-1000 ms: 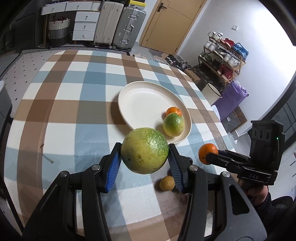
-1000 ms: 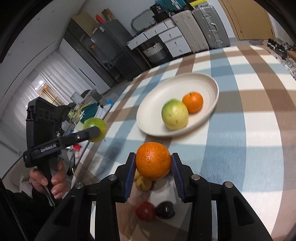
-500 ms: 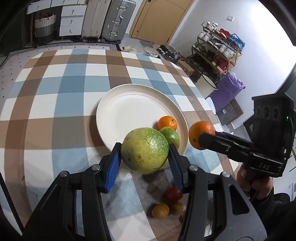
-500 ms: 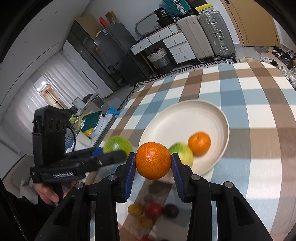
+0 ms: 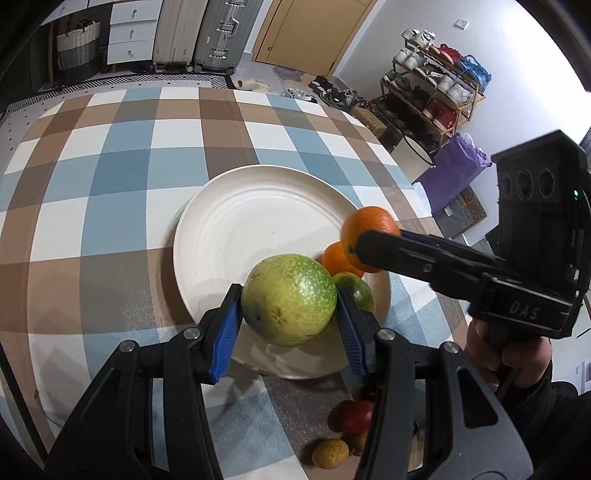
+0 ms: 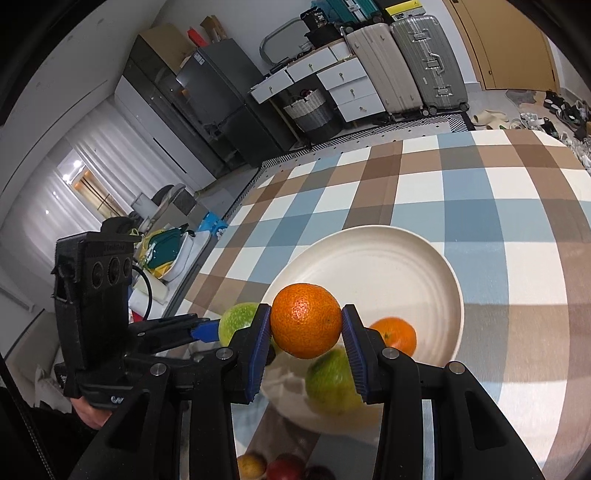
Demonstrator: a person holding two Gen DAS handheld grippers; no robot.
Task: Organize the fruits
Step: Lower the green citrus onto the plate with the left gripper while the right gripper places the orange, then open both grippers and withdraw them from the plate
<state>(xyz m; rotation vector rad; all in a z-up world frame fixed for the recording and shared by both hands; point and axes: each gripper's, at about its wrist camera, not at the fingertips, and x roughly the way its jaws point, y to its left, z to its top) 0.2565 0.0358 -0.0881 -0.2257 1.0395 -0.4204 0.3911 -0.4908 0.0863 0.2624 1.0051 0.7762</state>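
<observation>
My left gripper (image 5: 290, 325) is shut on a large green speckled fruit (image 5: 289, 305) and holds it above the near rim of the white plate (image 5: 236, 229). My right gripper (image 6: 306, 341) is shut on an orange (image 6: 306, 320) and holds it above the plate (image 6: 384, 266), just right of the left one. The held orange also shows in the left wrist view (image 5: 369, 227). On the plate lie a smaller orange (image 6: 394, 334) and a green fruit (image 6: 330, 384). The left gripper's green fruit shows in the right wrist view (image 6: 238, 320).
Small fruits lie on the checked tablecloth (image 5: 110, 177) near the front edge: a red one (image 5: 356, 416) and a yellow one (image 5: 330, 453). Suitcases (image 5: 199, 33) and a shoe rack (image 5: 439, 96) stand beyond the table.
Both grippers have moved forward with their fruit, from over the tablecloth to above the near part of the plate. The plate's fruit has not moved.
</observation>
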